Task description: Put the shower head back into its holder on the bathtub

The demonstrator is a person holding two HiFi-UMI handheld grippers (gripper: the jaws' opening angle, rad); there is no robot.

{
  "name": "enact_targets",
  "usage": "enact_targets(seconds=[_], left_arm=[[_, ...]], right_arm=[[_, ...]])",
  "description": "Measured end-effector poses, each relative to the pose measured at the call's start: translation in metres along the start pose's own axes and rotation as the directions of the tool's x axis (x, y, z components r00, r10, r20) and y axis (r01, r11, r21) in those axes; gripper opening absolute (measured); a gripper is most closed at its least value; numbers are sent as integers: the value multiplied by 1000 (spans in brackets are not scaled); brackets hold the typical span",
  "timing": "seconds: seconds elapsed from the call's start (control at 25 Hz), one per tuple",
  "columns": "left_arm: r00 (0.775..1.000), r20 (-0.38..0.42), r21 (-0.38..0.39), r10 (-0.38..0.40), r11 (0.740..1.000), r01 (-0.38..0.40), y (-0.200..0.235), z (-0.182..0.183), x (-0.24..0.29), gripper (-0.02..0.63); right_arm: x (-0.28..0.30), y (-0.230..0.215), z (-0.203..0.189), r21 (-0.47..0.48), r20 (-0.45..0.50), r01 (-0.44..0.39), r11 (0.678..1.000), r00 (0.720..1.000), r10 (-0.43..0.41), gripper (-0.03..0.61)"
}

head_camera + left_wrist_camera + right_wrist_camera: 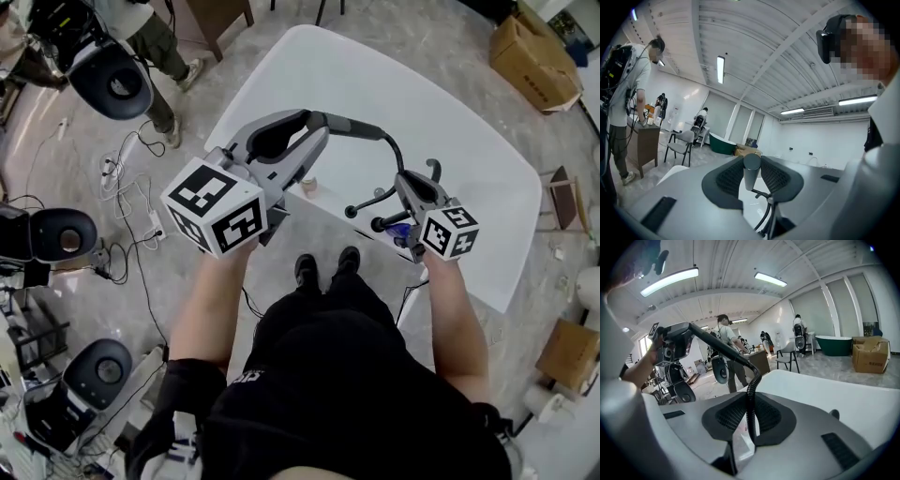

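The left tool (314, 127) is clamped narrow on the dark grey stick-shaped shower head (352, 125), which hangs in the air above the large white rounded bathtub (375, 84) and not in any holder. In the left gripper view the two ribbed pads (729, 174) press on either side of the handle's round end (751, 168), with nothing else between them.

From the handle a black corrugated hose (396, 155) curves down toward the bathtub's near edge. There the right tool (405, 180) holds it. The right gripper view shows its jaws nearly together, pinching the hose (751, 399), which then climbs from the pads to the shower head (712, 341) and the left tool (675, 341) beyond it.

Just below the right tool, a black tap fitting (375, 202) with curved arms stands on the bathtub's near edge. Whether any part of it is the holder cannot be told. The person's black shoes (323, 267) are on the floor right beside that same edge. A brown cardboard box (534, 61) lies on the floor past the bathtub's far right corner.
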State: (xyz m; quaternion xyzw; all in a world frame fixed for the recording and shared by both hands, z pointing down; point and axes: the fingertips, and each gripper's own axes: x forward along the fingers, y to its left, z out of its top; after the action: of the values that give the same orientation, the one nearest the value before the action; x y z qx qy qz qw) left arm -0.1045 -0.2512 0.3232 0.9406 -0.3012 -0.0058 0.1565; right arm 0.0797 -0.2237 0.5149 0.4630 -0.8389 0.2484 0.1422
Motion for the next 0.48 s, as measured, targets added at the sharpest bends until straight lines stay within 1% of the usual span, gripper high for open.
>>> enact_targets(seconds=[0.08,0.2,0.36,0.48], left_arm=[[1000,-2,-20,-1,1000,1,-1,-5,9,126],[1000,0,-35,-23,999,23,-7,-9,22,125],[997,4,-60,-71,996,71,-21,-18,1,124],[995,7,-62,-101,993,101,-32,-23,5,124]], right_arm=[[5,-7,-20,21,-29,2,1000,1000,-1,69],[14,-19,-53,65,-74,11,998,997,-7,69],[25,12,-105,116,-134,-3,993,991,19,71],[30,20,-126,137,-175,-28,990,983,52,86]])
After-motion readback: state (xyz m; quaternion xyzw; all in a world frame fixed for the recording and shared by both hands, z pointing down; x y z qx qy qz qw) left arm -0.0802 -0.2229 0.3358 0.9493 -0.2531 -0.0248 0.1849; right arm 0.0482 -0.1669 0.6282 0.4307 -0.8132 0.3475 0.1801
